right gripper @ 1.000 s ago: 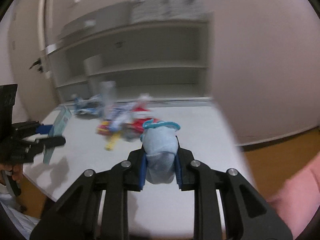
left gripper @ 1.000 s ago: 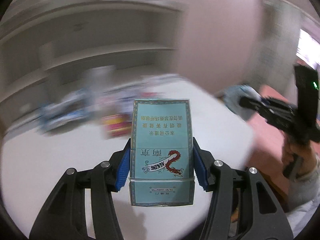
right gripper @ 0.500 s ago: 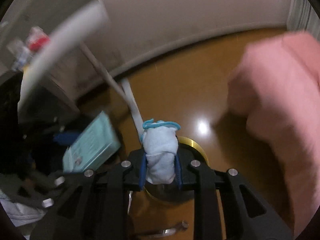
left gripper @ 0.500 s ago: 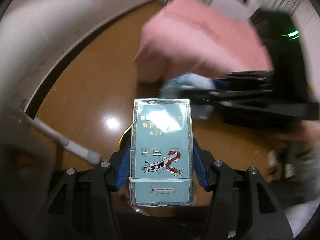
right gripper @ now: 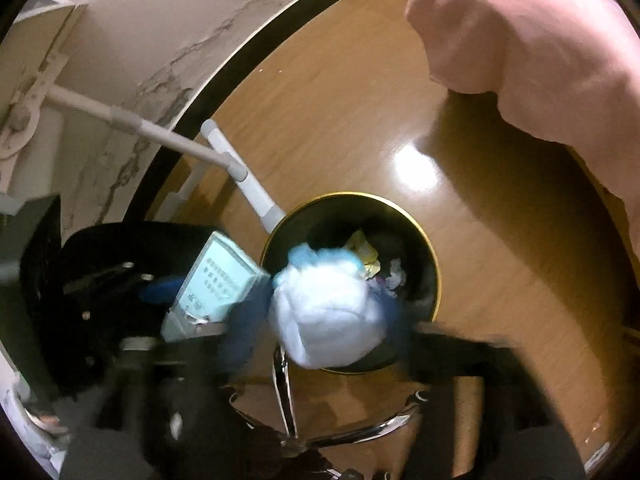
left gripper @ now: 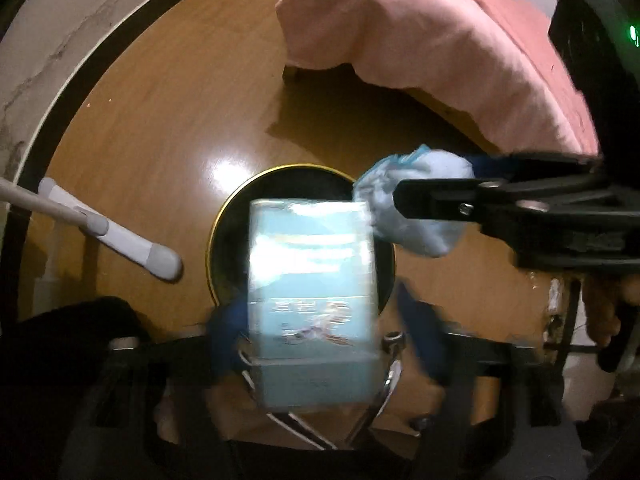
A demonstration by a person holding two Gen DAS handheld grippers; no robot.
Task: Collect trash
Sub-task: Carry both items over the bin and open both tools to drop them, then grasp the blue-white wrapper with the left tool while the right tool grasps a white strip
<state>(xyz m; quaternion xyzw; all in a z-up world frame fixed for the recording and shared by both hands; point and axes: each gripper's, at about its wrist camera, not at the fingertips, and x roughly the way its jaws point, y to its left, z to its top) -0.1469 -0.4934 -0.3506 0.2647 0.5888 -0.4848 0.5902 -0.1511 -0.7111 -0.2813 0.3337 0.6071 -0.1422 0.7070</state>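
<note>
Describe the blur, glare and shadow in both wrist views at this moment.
Left wrist view: the cigarette pack and hand-held gripper fingers are smeared by motion, a lamp glare spot sits on the wooden floor, and the pink bedding casts a dark shadow. Right wrist view: the blue wad is blurred, the bin interior is dark, fisheye bends the baseboard.

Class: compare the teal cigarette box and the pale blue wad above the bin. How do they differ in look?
The cigarette box is flat-sided, rigid and printed; the pale blue wad is soft, crumpled and plain. The box is teal, the wad nearly white. Both are over the black bin, between opened jaws.
</note>
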